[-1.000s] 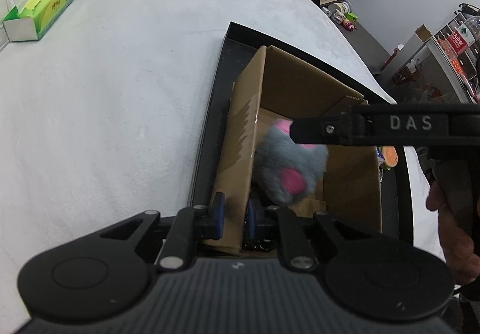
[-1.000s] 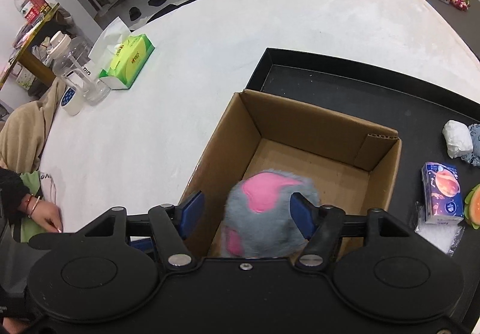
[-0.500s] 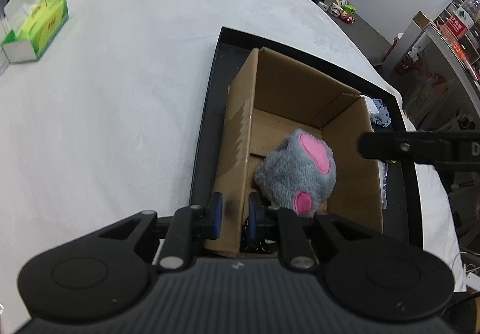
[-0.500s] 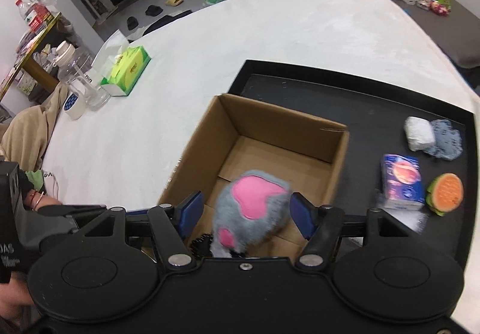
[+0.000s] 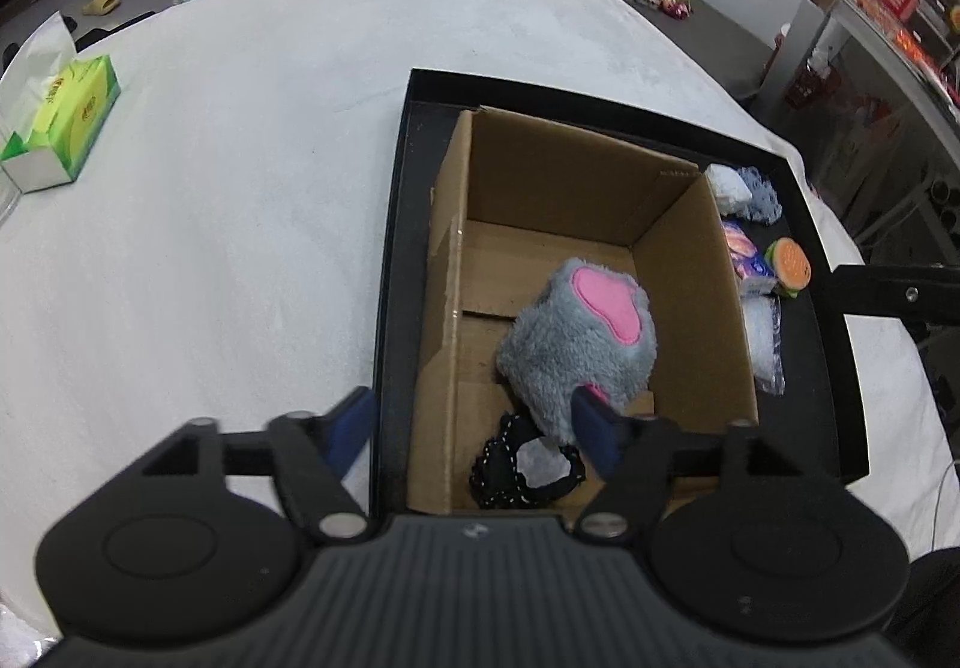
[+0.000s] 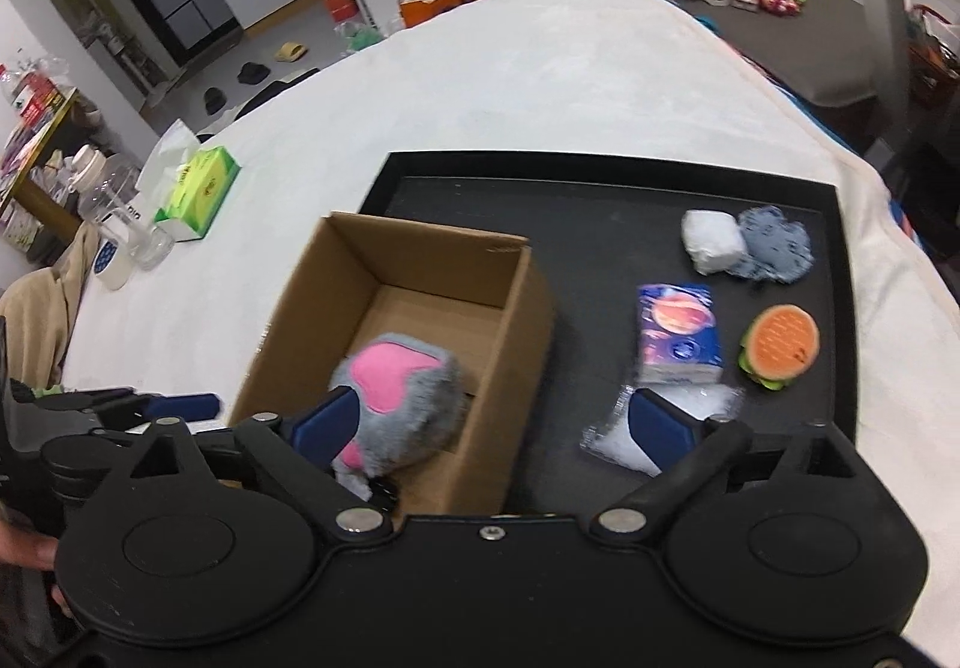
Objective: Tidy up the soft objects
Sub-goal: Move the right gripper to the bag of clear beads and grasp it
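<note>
Gray plush paw (image 6: 396, 398) sat inside the cardboard box (image 6: 510, 344), pink pad up, next to a black lace item (image 5: 522, 464) on the box floor at the near end. Box stood on the black tray (image 6: 600, 200). Both tools were empty: right gripper (image 6: 492, 428) had its jaws spread wide, left gripper (image 5: 474, 422) also spread, straddling the box's near-left wall.

Loose soft items lay on the tray right of the box. In the right wrist view: clear bag of white stuff (image 6: 672, 416) touching the right fingertip, at about 1 o'clock from the gripper; blue tissue pack (image 6: 678, 335) just beyond it, long axis running away from the camera; burger toy (image 6: 780, 347) at 2 o'clock; white roll (image 6: 711, 242) and blue-gray cloth (image 6: 774, 245) farthest.

Right gripper was clearly nearer to all of them; likely next pick was the bag.
</note>
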### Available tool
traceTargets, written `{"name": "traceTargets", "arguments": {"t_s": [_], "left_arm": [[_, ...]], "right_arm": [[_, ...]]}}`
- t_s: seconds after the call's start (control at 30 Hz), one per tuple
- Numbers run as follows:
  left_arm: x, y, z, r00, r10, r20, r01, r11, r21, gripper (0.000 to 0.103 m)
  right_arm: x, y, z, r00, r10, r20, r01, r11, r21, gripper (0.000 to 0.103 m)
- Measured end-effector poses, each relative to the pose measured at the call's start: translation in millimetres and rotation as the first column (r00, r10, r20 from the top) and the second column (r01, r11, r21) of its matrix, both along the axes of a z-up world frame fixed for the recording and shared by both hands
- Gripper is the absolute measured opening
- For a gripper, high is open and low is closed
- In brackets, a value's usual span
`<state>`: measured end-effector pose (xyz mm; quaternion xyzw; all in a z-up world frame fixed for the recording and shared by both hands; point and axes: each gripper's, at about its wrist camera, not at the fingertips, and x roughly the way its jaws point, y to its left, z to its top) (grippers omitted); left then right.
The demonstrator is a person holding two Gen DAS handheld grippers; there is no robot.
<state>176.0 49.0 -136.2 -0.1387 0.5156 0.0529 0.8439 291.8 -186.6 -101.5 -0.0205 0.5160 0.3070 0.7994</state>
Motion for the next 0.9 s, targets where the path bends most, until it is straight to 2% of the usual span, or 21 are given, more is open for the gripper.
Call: {"name": "traceTargets", "arguments": {"t_s": [0.23, 0.33, 0.9], "left_arm": [[4.8, -8.1, 5.2, 1.000, -0.009, -0.025, 0.010, 1.000, 0.022, 0.083], [6.5, -10.8, 7.8, 0.999, -0.011, -0.032, 0.012, 0.999, 0.038, 0.084], [21.3, -23.2, 14.7, 0.998, -0.002, -0.056, 0.007, 0.996, 0.086, 0.084]], "right_arm": [[0.2, -24.2, -8.7, 0.999, -0.041, -0.010, 0.041, 0.999, -0.003, 0.099], [0.4, -34.8, -11.8, 0.998, -0.061, -0.013, 0.061, 0.998, -0.002, 0.103], [9.8, -78.6, -48.4, 0.983, -0.159, -0.091, 0.161, 0.987, 0.021, 0.103]]}}
